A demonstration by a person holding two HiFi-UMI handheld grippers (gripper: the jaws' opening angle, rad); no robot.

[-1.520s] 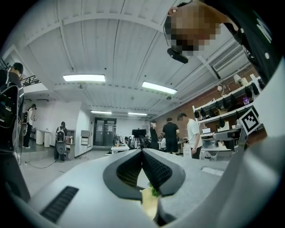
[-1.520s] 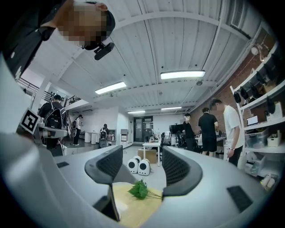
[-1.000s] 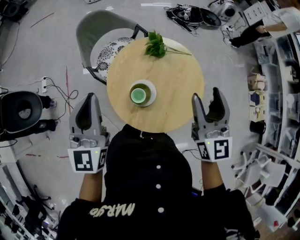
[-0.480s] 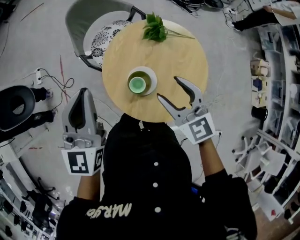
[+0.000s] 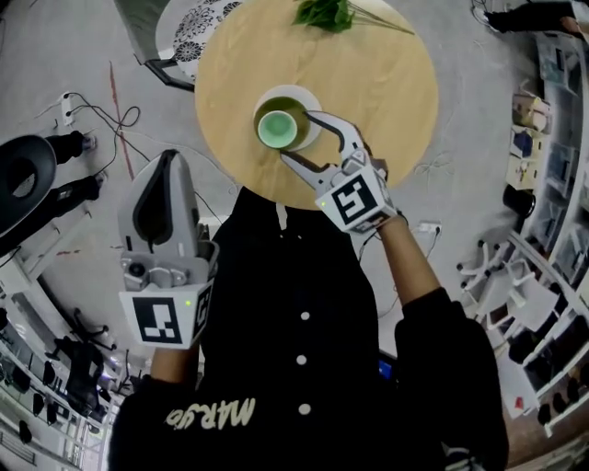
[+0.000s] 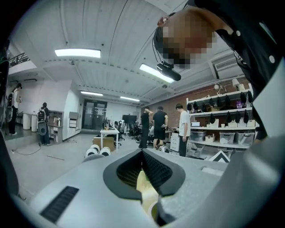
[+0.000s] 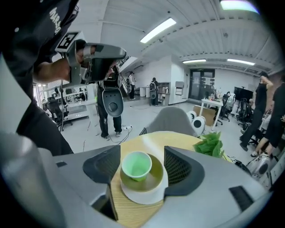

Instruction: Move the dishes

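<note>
Jaws of right gripper (image 5: 296,136) just opening wider, now flanking green cup (image 5: 274,129), earlier beside table (image 5: 386,83), left gripper (image 5: 167,158) jaws together

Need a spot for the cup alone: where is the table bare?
Bare wood: the wide right half of the table, between the stacked dishes and the rim, and the band between the dishes and the leafy sprig. Crowded: the near edge, where the right gripper, jaws just opening, brackets the dishes without gripping.
</note>
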